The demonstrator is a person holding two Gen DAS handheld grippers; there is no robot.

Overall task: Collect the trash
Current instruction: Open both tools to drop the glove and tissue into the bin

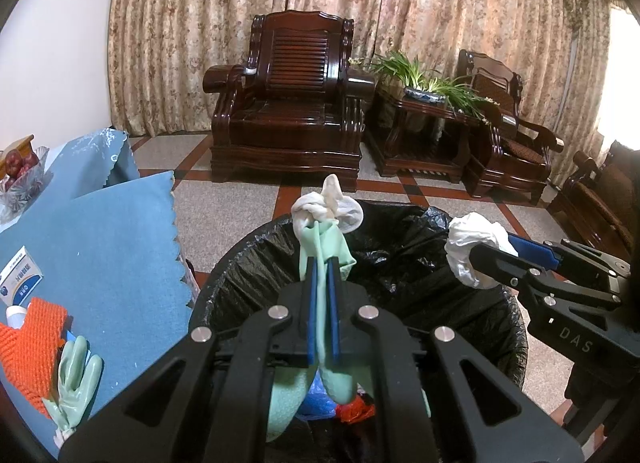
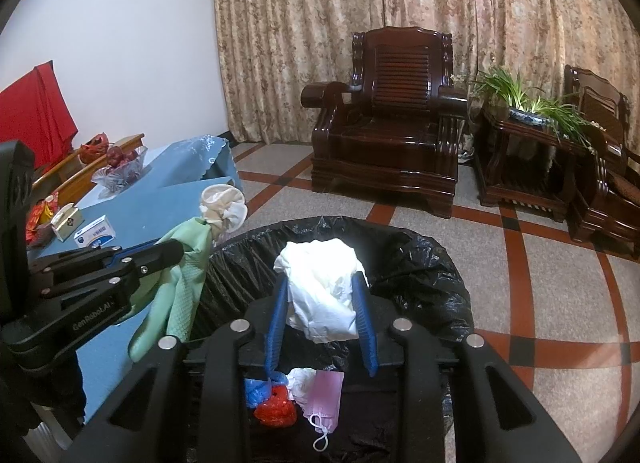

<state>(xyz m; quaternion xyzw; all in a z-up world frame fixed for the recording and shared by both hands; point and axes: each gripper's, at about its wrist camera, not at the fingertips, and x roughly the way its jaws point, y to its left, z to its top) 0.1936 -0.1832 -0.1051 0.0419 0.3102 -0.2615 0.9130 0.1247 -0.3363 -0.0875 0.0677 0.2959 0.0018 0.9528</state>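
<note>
My left gripper (image 1: 322,263) is shut on a pale green rubber glove (image 1: 325,243) with a white cuff, held over the rim of the bin (image 1: 400,239) lined with a black bag. It also shows in the right wrist view (image 2: 180,249) with the glove (image 2: 184,283) hanging down. My right gripper (image 2: 323,283) is shut on a crumpled white tissue wad (image 2: 324,291) above the bin (image 2: 420,263). It shows in the left wrist view (image 1: 486,253) with the wad (image 1: 472,247). In the bin lie a pink face mask (image 2: 326,391), red wrapper (image 2: 276,409) and blue scrap (image 2: 256,387).
A table with a blue cloth (image 1: 120,247) stands left of the bin, carrying a second green glove (image 1: 74,375), an orange knitted piece (image 1: 32,347), a small box (image 2: 94,237) and a glass fruit bowl (image 2: 120,171). Dark wooden armchairs (image 1: 288,103) and a plant stand (image 1: 424,123) stand behind.
</note>
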